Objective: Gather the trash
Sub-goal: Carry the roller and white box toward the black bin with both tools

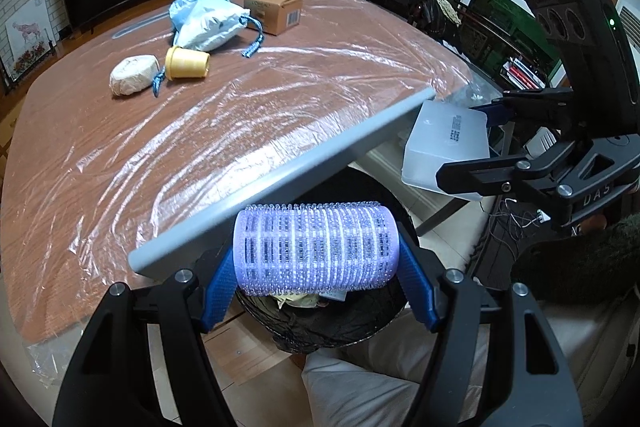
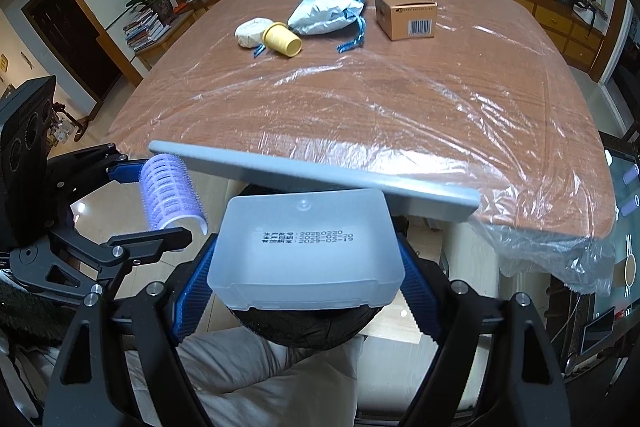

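My left gripper [image 1: 316,283] clamps the hair roller [image 1: 316,251], long axis crosswise, directly above the bin [image 1: 360,327] off the table's near edge. My right gripper [image 2: 296,287] grips the plastic box [image 2: 304,251] alongside, also over it.

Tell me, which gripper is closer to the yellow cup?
Left. The left gripper, holding the roller, sits on the cup's side; the right gripper, holding the box, is farther across.

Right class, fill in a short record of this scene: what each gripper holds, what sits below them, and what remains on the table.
left gripper: shut on purple hair roller
right gripper: shut on frosted plastic box
below both: black-lined bin, by the table edge
left on table: blue drawstring bag, cardboard box, yellow cup, white wrapped lump
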Motion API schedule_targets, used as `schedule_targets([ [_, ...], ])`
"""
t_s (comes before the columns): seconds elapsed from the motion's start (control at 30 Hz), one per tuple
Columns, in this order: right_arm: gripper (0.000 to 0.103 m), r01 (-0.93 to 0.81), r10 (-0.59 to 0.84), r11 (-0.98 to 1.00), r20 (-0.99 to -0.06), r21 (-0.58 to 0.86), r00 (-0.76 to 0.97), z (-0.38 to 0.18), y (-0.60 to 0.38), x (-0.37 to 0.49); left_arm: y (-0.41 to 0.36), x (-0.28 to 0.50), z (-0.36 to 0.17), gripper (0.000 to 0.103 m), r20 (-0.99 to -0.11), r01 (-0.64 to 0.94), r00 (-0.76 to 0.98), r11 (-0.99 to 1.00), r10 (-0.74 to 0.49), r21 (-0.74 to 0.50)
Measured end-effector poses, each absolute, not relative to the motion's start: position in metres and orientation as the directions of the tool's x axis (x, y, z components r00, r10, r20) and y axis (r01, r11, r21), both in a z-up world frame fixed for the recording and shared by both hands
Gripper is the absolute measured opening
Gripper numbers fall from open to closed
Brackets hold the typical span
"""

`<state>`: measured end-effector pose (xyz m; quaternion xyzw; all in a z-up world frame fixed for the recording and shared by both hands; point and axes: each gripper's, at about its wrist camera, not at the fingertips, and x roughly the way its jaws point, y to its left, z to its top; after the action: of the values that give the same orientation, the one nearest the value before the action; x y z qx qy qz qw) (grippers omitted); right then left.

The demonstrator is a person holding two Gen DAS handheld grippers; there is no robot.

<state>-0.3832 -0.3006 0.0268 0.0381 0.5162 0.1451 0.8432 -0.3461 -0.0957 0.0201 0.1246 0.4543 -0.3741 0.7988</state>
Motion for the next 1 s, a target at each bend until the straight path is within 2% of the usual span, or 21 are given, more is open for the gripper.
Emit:
schedule_targets([
  [1.0,0.081,-0.232,0.252,0.956,-0.906,0.179,0.34,-0.019,-0.293,-0.385,-0.102,-0.352,-0.029,0.071,-0.885,0.715,0.259,0.692,-0.387,-0.094],
])
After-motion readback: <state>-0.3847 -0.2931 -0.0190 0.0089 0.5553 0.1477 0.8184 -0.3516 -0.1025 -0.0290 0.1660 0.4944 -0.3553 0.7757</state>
